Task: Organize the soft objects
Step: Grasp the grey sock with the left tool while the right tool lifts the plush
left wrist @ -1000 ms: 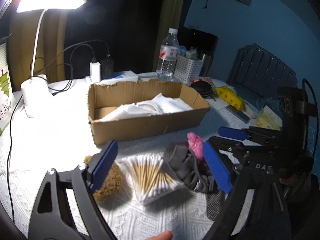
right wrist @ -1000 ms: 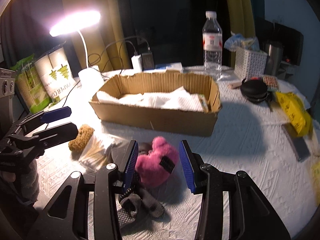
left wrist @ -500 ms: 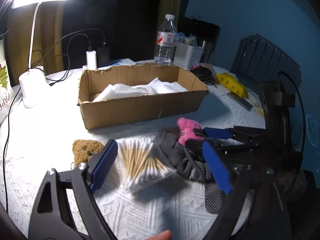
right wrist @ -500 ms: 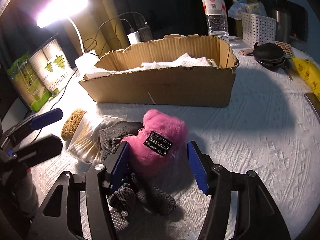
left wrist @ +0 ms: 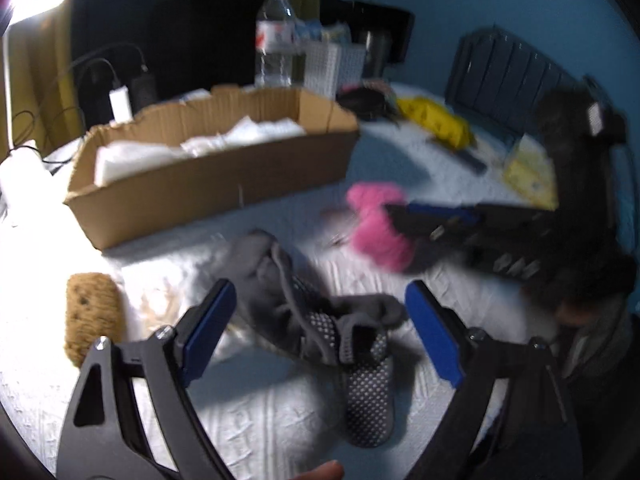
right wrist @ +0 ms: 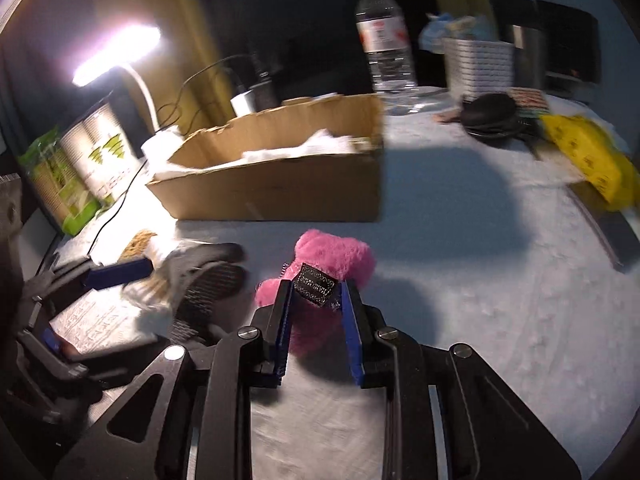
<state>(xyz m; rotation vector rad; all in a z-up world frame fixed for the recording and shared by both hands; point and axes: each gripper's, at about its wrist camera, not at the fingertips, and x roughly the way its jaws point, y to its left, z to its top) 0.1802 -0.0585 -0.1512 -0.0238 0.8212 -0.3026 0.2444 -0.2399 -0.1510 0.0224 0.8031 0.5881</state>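
A pink plush toy [right wrist: 324, 264] with a black label is squeezed between the blue pads of my right gripper [right wrist: 314, 300], lifted a little off the white tablecloth; it also shows in the left wrist view [left wrist: 376, 232]. My left gripper [left wrist: 320, 316] is open, its pads on either side of grey dotted socks [left wrist: 320, 312] lying on the table. A brown sponge [left wrist: 90, 312] lies to the left. A bag of cotton swabs [left wrist: 160, 304] is partly hidden under the socks. A cardboard box [left wrist: 208, 172] with white cloth stands behind.
A lit desk lamp [right wrist: 116, 56], chargers and green-white packs [right wrist: 80, 160] stand at the left. A water bottle [right wrist: 384, 36], white basket [right wrist: 478, 60], black case [right wrist: 488, 112] and yellow pack [right wrist: 588, 152] stand at the back right.
My right gripper has closed on the pink plush and pulled it right, away from the socks. My left gripper has moved right, from over the swabs to over the socks.
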